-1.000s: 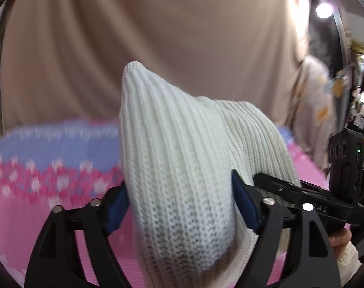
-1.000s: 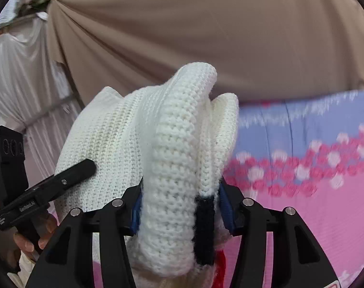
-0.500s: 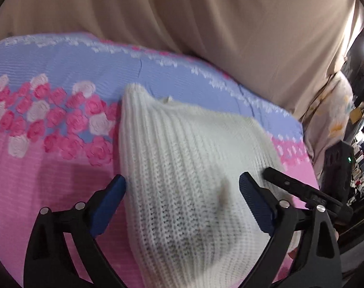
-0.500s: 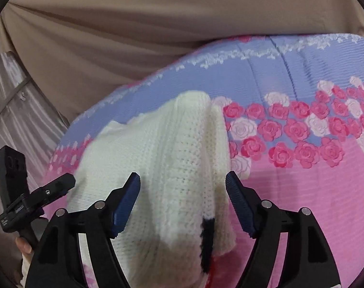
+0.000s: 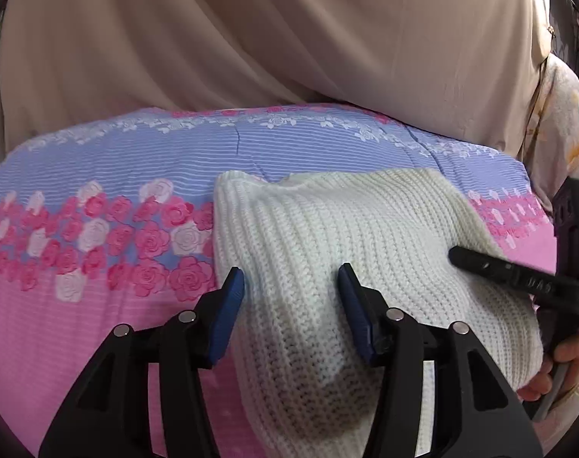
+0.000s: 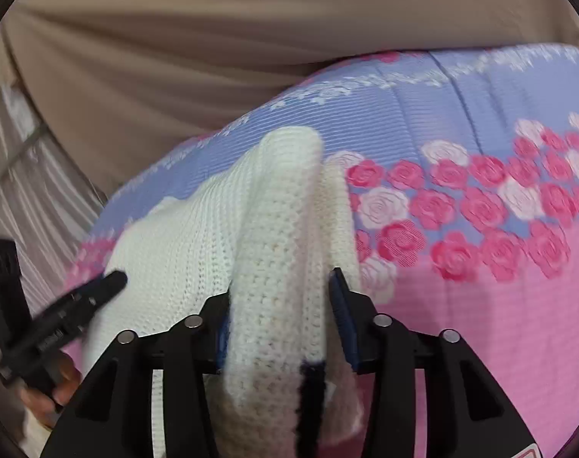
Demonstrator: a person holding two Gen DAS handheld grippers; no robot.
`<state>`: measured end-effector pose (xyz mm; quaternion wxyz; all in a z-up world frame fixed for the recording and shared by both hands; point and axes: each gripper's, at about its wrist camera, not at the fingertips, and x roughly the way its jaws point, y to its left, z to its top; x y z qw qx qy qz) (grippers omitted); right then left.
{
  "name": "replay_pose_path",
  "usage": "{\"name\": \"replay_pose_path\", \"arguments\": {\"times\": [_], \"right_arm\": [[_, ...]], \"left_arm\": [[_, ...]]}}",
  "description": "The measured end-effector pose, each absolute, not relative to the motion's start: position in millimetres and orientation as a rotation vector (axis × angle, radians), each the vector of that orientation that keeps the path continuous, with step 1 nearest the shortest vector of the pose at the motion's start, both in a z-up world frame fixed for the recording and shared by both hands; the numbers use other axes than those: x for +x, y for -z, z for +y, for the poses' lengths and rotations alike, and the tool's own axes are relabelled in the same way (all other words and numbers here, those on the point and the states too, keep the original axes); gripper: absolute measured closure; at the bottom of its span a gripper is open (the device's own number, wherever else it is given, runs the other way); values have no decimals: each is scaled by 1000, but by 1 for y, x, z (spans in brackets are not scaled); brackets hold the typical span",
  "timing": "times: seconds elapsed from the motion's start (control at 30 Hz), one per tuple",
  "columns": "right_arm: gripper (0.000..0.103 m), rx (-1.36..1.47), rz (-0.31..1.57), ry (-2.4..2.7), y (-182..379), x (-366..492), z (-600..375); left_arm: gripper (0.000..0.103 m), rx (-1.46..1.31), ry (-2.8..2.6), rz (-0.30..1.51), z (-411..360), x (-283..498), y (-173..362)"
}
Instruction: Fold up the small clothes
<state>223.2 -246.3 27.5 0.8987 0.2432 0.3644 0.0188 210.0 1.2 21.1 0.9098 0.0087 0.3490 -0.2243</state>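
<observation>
— Left gripper [image 5: 291,297] stands with its blue pads apart, one on each side of a raised fold of the white knitted sweater [image 5: 350,252]; whether the pads press the knit I cannot tell. And the right one?

— Right gripper [image 6: 278,324] has its pads against a thick rolled edge of the same sweater [image 6: 274,236] and seems to pinch it.

— How does the sweater look?

— Cream-white, ribbed, bunched in thick folds, with a dark stripe at 6 o'clock in the right wrist view.

— What is around it?

— It lies on a bedsheet [image 5: 98,229], pink and lilac with roses. A beige curtain [image 5: 251,38] hangs at 12 o'clock.

— Where is the sweater from each gripper?

— Between the fingers, reaching toward 12 o'clock.
</observation>
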Motion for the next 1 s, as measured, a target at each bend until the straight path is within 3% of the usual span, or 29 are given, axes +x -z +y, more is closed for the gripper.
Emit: {"name": "replay_pose_path", "arguments": {"times": [0.07, 0.1, 0.13, 0.2, 0.33, 0.37, 0.4, 0.5, 0.6, 0.67, 0.77, 0.93, 1.0], "right_arm": [[59, 415, 710, -20, -50, 206, -237], [58, 389, 700, -34, -56, 200, -233], [55, 368, 704, -54, -60, 198, -229], [31, 331, 741, -73, -56, 205, -224], [26, 387, 902, -105, -19, 236, -223], [28, 431, 895, -130, -12, 241, -225], [46, 440, 871, -148, -14, 242, -224], [69, 402, 757, -146, -45, 233, -220], [73, 331, 662, -103, -61, 221, -218], [71, 296, 735, -49, -38, 231, -222], [51, 382, 765, -32, -17, 228, -239], [56, 294, 642, 29, -72, 174, -220], [64, 256, 621, -1, -80, 155, -201]], "left_arm": [[42, -3, 450, 734, 7, 199, -30], [17, -28, 433, 752, 13, 194, -32], [5, -91, 438, 771, 21, 190, -30], [5, -235, 529, 856, 32, 196, -15], [9, -389, 593, 997, 31, 223, 22], [11, -396, 605, 977, 30, 226, 23], [28, -378, 621, 959, 27, 227, 19], [48, -277, 639, 867, 16, 225, -7], [49, -205, 641, 772, 9, 220, -27], [47, -128, 602, 765, 1, 222, -20], [39, -57, 533, 769, -4, 218, 3], [38, -74, 493, 734, 20, 184, -18], [35, -45, 438, 729, 25, 172, -19]]}}
